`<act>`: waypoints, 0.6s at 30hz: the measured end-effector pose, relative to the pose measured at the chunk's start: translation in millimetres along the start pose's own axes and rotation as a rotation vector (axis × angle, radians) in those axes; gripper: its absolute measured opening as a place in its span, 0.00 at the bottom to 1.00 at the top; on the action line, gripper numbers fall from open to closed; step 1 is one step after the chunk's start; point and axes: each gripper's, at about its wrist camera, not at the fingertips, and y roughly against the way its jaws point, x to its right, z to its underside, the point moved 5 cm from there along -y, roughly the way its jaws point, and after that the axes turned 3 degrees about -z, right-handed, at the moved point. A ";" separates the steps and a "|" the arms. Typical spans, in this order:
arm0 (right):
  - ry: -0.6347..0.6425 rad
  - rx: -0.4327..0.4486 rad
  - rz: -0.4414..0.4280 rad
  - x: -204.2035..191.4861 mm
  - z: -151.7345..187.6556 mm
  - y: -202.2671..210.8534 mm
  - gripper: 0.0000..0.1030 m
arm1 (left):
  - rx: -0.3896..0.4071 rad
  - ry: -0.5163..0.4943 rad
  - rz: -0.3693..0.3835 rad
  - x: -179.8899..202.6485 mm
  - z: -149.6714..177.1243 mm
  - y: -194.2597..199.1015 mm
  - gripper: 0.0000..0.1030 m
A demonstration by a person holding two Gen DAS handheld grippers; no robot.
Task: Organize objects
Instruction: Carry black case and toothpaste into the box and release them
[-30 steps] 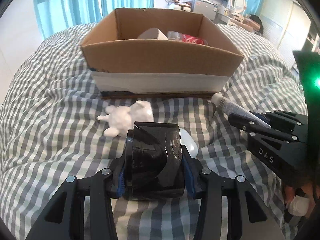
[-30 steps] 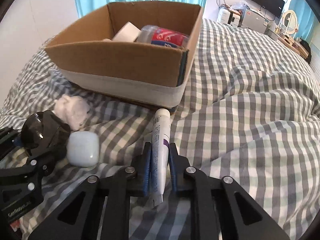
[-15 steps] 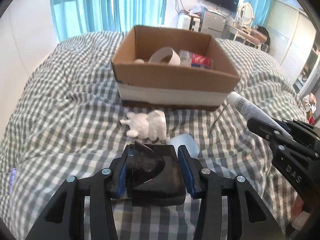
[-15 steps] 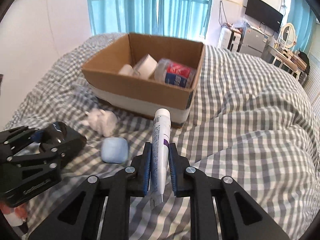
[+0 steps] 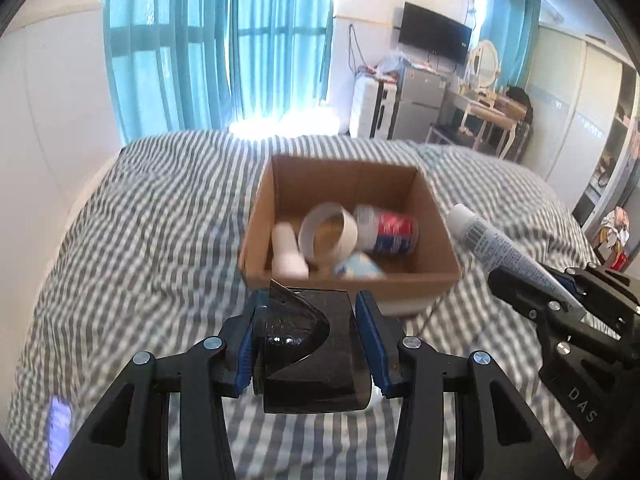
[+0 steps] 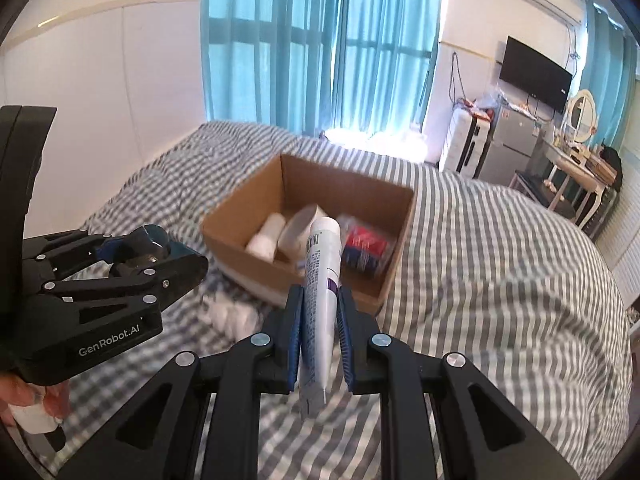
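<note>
My left gripper (image 5: 310, 344) is shut on a black glossy container (image 5: 308, 356), held in the air above the bed, short of the cardboard box (image 5: 348, 276). My right gripper (image 6: 320, 336) is shut on a white tube (image 6: 322, 276) with a purple band, also raised, its cap pointing at the box (image 6: 240, 216). The box holds a roll of tape (image 5: 328, 232), a white cylinder (image 5: 288, 252), a red and blue wrapped bottle (image 5: 386, 232) and a pale blue item (image 5: 358, 268). A white toy figure (image 6: 232, 314) lies on the bed in front of the box.
The bed has a grey and white checked cover (image 5: 140, 240). Behind it are teal curtains (image 5: 200, 52), a wall TV (image 5: 434, 38), a small fridge (image 5: 412, 108) and a dressing table (image 5: 488, 108). The left gripper also shows in the right wrist view (image 6: 120, 276).
Both grippers have lifted well above the bed with their objects. The box now appears smaller and lower, its inside open to view. The toy and pale blue case have dropped under the left gripper.
</note>
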 end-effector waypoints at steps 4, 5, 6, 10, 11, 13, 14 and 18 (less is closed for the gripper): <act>-0.001 0.009 -0.001 5.2 -24.6 -19.0 0.15 | 0.022 -0.017 -0.010 2.1 -26.7 -12.8 0.45; -0.001 0.006 -0.003 6.7 -29.5 -25.0 0.15 | 0.025 -0.021 -0.011 2.6 -33.0 -17.2 0.45; -0.002 0.004 -0.003 8.4 -33.9 -30.1 0.15 | 0.028 -0.027 -0.011 3.4 -39.6 -22.9 0.45; -0.004 -0.008 -0.005 17.6 -51.7 -60.0 0.15 | 0.026 -0.049 -0.026 5.3 -58.2 -47.9 0.45; -0.004 -0.011 -0.006 19.9 -54.2 -66.2 0.15 | 0.021 -0.052 -0.030 5.3 -62.5 -57.5 0.45; -0.005 -0.020 -0.009 24.9 -59.9 -82.8 0.15 | 0.010 -0.055 -0.032 5.5 -67.5 -72.6 0.45; -0.005 -0.025 -0.008 27.6 -62.7 -91.0 0.15 | 0.002 -0.059 -0.035 5.5 -71.1 -83.2 0.45; -0.013 -0.041 -0.002 38.1 -67.3 -118.8 0.15 | -0.014 -0.068 -0.036 7.4 -77.8 -112.2 0.45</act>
